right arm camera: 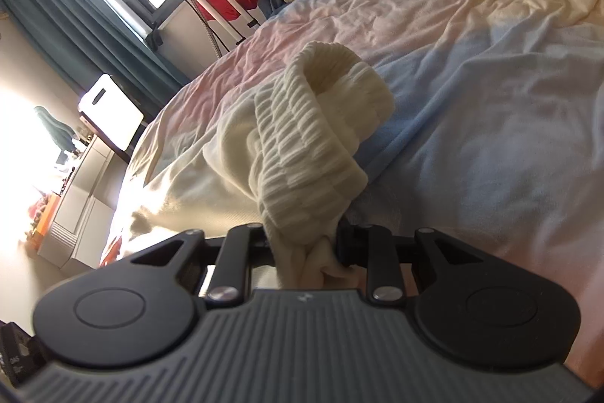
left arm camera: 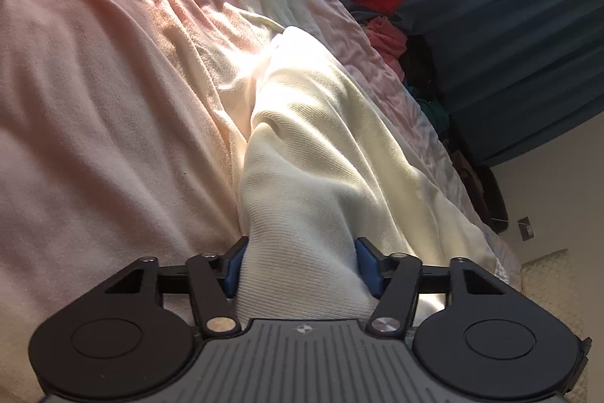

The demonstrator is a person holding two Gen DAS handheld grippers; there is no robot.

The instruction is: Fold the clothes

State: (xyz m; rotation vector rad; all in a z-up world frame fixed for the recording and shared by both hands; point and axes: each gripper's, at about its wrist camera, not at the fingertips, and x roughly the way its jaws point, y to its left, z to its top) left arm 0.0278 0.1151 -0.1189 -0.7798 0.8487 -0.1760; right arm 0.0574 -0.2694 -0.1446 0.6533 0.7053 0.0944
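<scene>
Left wrist view: we have the left gripper (left arm camera: 302,270) with its blue pads pressed against both sides of a thick bunch of the cream knit garment (left arm camera: 324,138), so the jaws stand fairly wide yet are clamped on cloth. From our grip the garment runs forward in a long ridge and drapes down onto the pink bedspread (left arm camera: 94,101). Beyond the bed's far edge sits a pile of coloured clothes (left arm camera: 385,36) before the dark curtain (left arm camera: 509,25). Judging by the slack, we should keep tension even along this edge and lift no higher than the cloth needs, so the body does not drag and wrinkle.

Right wrist view: our right gripper (right arm camera: 302,252) is closed tight on a narrow twist of the same garment just behind its ribbed band (right arm camera: 302,153), which flops open ahead of us on the bedspread (right arm camera: 490,101). We judge that the two held points should travel together and level, then lay the cloth down flat before we release. Whether this is a first fold or a later one, we cannot tell.
</scene>
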